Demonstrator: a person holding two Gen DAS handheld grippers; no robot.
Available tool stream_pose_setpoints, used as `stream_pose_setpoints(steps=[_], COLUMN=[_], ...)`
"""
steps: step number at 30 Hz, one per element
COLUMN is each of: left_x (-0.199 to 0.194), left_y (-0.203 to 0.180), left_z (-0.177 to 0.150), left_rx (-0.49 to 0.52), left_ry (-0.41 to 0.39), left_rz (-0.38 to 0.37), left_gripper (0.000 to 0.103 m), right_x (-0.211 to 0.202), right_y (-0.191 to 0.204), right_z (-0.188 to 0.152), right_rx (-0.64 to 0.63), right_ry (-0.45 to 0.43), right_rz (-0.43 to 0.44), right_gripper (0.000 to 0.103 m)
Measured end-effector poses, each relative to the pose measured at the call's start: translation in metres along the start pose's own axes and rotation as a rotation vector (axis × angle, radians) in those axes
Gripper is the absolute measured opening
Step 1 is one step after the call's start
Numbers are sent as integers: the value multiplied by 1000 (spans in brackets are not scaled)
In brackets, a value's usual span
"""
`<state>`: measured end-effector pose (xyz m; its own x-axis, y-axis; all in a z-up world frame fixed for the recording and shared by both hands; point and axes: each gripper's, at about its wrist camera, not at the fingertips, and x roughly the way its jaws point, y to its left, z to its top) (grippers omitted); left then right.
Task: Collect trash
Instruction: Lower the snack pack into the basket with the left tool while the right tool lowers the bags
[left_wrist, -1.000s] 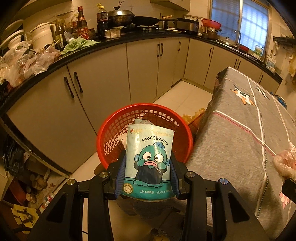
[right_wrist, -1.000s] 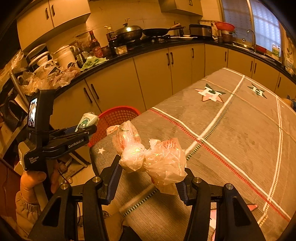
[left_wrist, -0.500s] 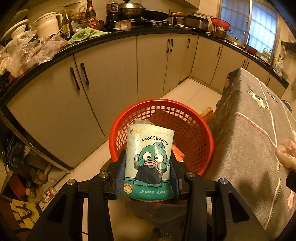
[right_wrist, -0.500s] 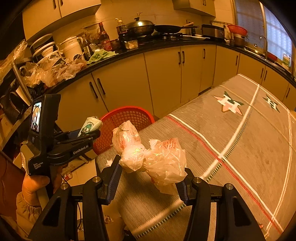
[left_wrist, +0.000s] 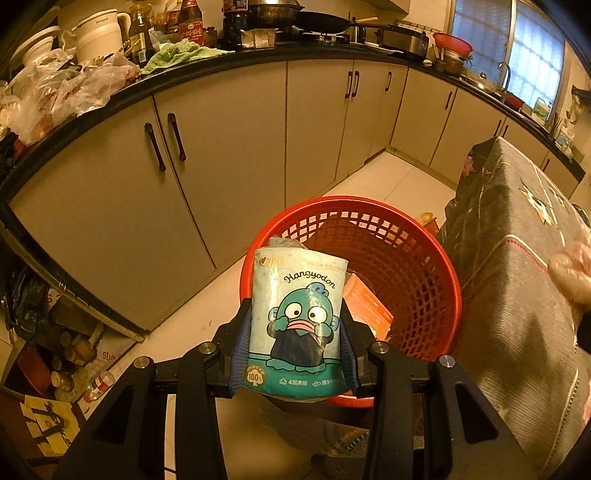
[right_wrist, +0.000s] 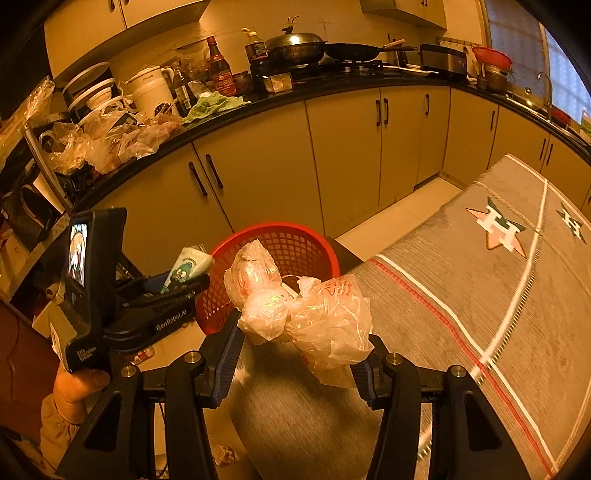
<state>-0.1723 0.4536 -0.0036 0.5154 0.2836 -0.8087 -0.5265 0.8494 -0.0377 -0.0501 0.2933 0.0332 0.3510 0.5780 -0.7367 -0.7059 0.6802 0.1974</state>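
Trash both ways: left gripper (left_wrist: 295, 325) pinches a soft, light tissue pack (left_wrist: 297, 317) by its sides above the red basket (left_wrist: 448, 273) rim; right gripper (right_wrist: 299, 334) squeezes crumpled plastic bags (right_wrist: 306, 306), flimsy, over the table's (right_wrist: 461, 288) corner.

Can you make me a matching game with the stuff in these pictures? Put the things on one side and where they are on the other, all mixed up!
Things:
1. tissue pack
2. plastic bag
3. orange box
4. green cloth

Places:
A. on the counter
B. in the left gripper's jaws
C. inside the red basket
D. in the right gripper's jaws

Pairs: 1-B, 2-D, 3-C, 4-A
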Motion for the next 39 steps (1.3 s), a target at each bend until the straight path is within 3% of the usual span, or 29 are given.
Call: stream_pose_setpoints(steps=[19,39], left_x=[23,35], left_y=[9,14], left_z=[12,14], left_rx=[-7,-18], left_ry=[13,21], left_rz=[6,-5], left_gripper=[40,41], right_x=[49,75], right_y=[14,9], right_z=[40,48], right_rx=[-6,21], right_ry=[15,42], right_rz=[27,22], right_gripper=[58,58])
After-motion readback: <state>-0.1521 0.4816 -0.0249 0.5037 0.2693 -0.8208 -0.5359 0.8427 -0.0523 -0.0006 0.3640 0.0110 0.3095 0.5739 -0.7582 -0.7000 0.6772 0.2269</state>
